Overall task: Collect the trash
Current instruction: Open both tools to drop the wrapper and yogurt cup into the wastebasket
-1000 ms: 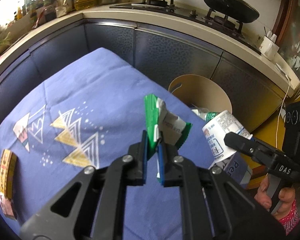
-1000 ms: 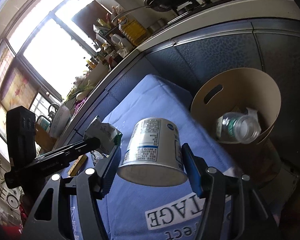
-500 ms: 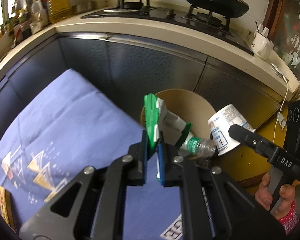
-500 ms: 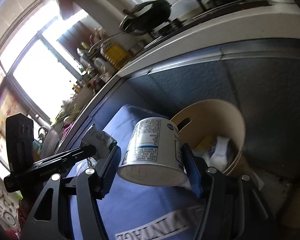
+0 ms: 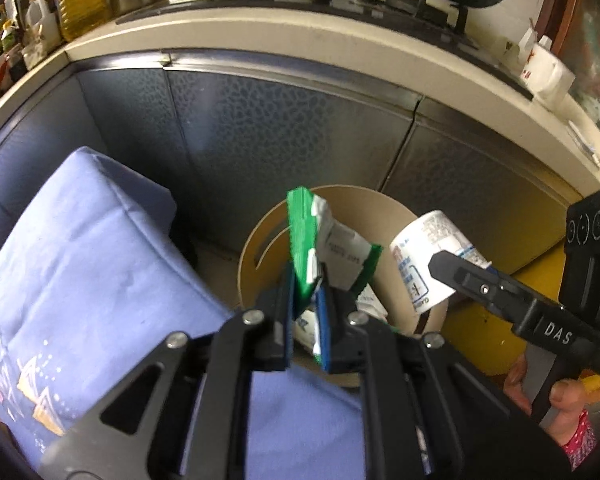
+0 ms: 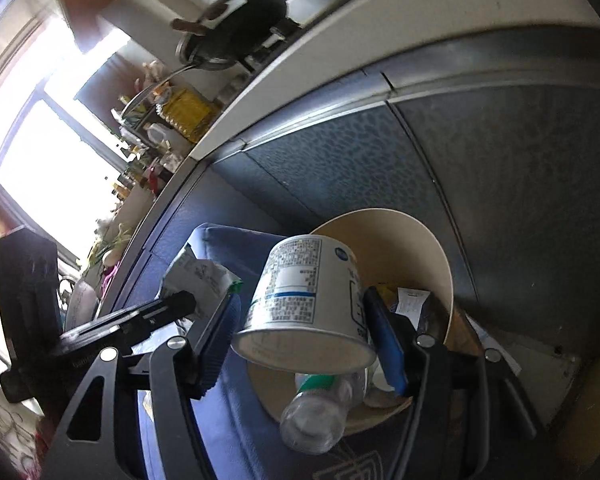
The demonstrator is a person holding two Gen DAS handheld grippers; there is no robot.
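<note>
**Both loads over the bin**

My left gripper (image 5: 306, 300), jaws opening, pinches a crumpled green-and-white wrapper (image 5: 324, 244) above the round beige bin (image 5: 384, 200). My right gripper (image 6: 300, 328), also opening, clasps a white paper cup (image 6: 308, 296) there.

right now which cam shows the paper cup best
The right wrist view: the paper cup fills the centre between the right gripper pads, label and rim clear. The left wrist view shows it smaller, at the side, partly behind a finger.

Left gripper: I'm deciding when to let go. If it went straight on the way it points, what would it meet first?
Probably the bin, its open mouth lying just beyond the wrapper that the left gripper holds; depth is uncertain.
</note>
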